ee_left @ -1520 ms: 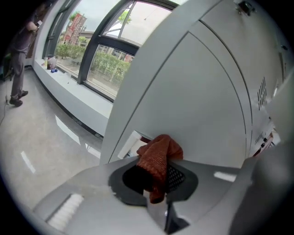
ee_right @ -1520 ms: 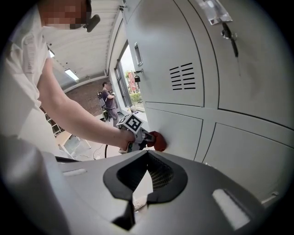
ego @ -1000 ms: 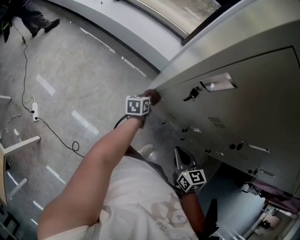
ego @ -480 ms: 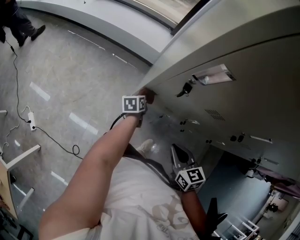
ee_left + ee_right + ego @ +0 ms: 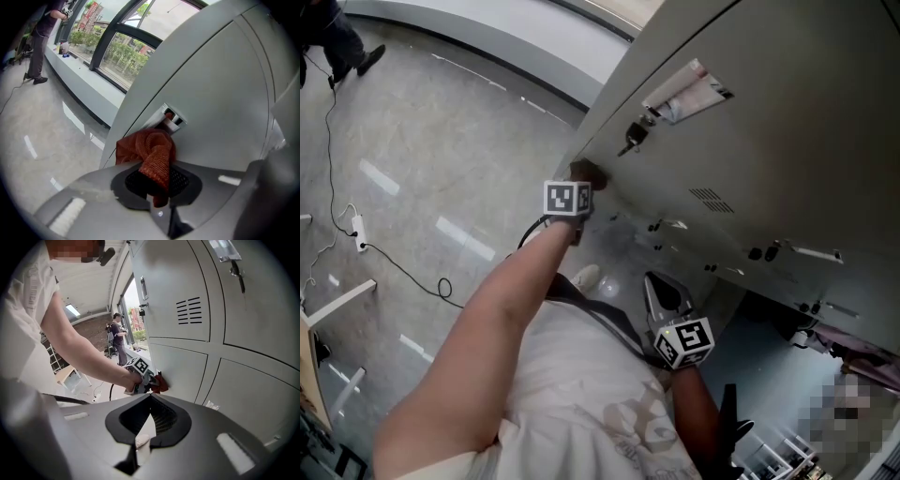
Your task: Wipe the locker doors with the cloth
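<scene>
Left gripper [image 5: 158, 185] fingers [image 5: 103, 201] clamped on cloth [image 5: 151, 152], pressing it to locker door [image 5: 220, 108] for wiping; right gripper [image 5: 149, 401] closed, empty, idle.

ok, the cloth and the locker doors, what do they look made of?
Cloth: rust-red knit or woven fabric, matte; coarse mesh-like texture shows and it bunches softly.
Locker doors: probably painted sheet metal, light grey, smooth with a faint sheen; punched vent slots and thin crisp panel edges suggest it.
</scene>
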`<action>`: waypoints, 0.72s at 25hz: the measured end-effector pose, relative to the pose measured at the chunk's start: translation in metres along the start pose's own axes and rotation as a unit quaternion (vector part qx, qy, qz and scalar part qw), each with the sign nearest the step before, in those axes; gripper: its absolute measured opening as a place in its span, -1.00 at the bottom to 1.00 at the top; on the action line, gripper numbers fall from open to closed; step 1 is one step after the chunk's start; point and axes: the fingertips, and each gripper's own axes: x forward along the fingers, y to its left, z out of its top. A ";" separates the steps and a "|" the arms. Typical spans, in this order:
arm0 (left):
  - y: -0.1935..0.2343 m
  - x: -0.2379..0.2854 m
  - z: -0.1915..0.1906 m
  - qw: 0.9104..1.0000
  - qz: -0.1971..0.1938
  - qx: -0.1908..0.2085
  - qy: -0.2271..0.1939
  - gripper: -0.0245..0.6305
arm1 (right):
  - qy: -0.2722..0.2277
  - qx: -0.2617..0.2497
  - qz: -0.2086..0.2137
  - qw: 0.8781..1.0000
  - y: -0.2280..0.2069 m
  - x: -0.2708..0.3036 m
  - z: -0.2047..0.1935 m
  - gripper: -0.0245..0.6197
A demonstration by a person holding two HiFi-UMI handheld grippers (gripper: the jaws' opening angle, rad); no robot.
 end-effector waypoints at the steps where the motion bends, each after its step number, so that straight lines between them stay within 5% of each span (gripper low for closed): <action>1: -0.003 -0.001 -0.001 1.000 0.001 0.008 -0.001 -0.78 | -0.002 -0.003 0.003 1.000 -0.003 -0.002 -0.001 -0.90; 10: -0.053 0.025 -0.038 0.993 -0.020 0.111 0.016 -0.79 | -0.030 -0.040 0.016 0.999 -0.039 -0.022 -0.012 -0.90; 18: -0.084 0.047 -0.068 0.980 -0.013 0.194 0.031 -0.79 | -0.054 -0.023 0.014 0.998 -0.069 -0.038 -0.047 -0.90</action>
